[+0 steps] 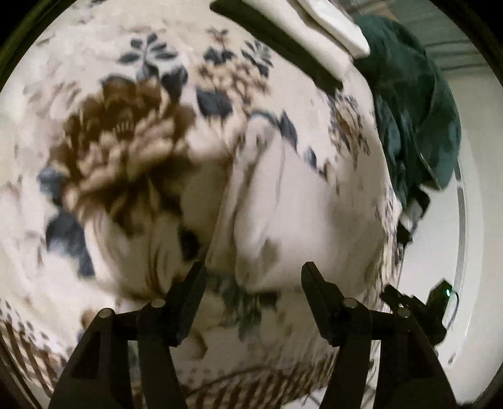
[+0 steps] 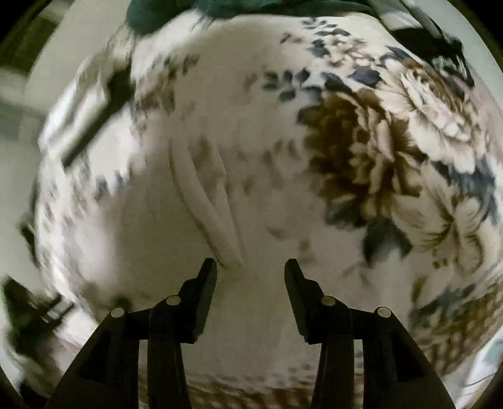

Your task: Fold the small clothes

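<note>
A small white garment (image 1: 283, 201) lies bunched on a floral blanket (image 1: 119, 135), just ahead of my left gripper (image 1: 253, 270). The left gripper is open and empty, jaws wide apart, close over the cloth. In the right wrist view the same white garment (image 2: 207, 201) shows a folded hem running toward my right gripper (image 2: 250, 266). The right gripper is open and empty, with its left fingertip (image 2: 209, 267) near the hem's end. Both views are blurred by motion.
A dark green garment (image 1: 418, 103) is heaped at the blanket's far right edge; it also shows in the right wrist view (image 2: 195, 9). Folded white cloth (image 1: 317, 28) lies at the top. The other gripper (image 1: 418, 311) sits at lower right. A white floor (image 1: 478, 220) lies beyond.
</note>
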`<state>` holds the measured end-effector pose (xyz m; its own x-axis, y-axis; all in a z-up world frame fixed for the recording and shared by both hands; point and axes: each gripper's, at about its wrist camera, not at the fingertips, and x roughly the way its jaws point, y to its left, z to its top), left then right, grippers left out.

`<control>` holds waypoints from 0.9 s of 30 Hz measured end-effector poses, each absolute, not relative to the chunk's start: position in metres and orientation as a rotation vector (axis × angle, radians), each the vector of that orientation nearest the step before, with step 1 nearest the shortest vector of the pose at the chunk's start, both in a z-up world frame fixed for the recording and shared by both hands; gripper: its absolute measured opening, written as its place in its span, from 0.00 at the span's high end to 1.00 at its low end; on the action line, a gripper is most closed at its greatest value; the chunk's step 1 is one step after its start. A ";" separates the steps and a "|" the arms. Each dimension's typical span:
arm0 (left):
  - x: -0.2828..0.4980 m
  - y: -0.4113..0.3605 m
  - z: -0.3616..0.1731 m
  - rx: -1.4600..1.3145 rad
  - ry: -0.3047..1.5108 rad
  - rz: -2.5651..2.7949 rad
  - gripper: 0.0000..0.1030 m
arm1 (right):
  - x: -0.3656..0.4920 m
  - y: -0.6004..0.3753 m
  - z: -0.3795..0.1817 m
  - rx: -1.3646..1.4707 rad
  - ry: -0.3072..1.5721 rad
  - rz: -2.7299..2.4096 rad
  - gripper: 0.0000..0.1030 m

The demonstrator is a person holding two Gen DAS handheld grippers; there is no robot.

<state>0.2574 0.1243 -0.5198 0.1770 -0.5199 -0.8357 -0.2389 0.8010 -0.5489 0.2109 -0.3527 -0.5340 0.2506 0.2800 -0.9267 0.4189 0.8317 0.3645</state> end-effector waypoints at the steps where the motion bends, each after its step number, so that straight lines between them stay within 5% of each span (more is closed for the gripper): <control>1: 0.265 0.123 -0.521 -0.664 1.399 -0.208 0.42 | 0.218 -0.356 -0.535 0.667 1.331 -0.110 0.54; 9: 0.355 0.093 -0.563 -0.558 1.423 -0.170 0.42 | 0.299 -0.374 -0.595 1.145 1.284 -0.090 0.54; 12: 0.369 0.086 -0.580 -0.495 1.457 -0.167 0.42 | 0.319 -0.365 -0.595 1.055 1.280 -0.119 0.92; 16: 0.371 0.092 -0.593 -0.516 1.481 -0.178 0.42 | 0.323 -0.375 -0.603 0.997 1.306 -0.260 1.00; 21: 0.366 0.100 -0.586 -0.564 1.472 -0.190 0.42 | 0.323 -0.394 -0.593 1.057 1.280 -0.250 0.99; 23: 0.365 0.101 -0.580 -0.575 1.455 -0.199 0.42 | 0.328 -0.389 -0.583 1.057 1.270 -0.179 0.88; 25: 0.367 0.100 -0.578 -0.587 1.442 -0.207 0.42 | 0.335 -0.378 -0.577 1.049 1.269 -0.107 0.58; 27: 0.371 0.097 -0.580 -0.581 1.439 -0.209 0.44 | 0.347 -0.359 -0.586 0.999 1.353 -0.051 0.58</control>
<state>0.3713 0.0973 -0.5804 0.1423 -0.4728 -0.8696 -0.2061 0.8451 -0.4933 0.3469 -0.3592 -0.5855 0.2800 0.5006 -0.8191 0.5611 0.6070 0.5628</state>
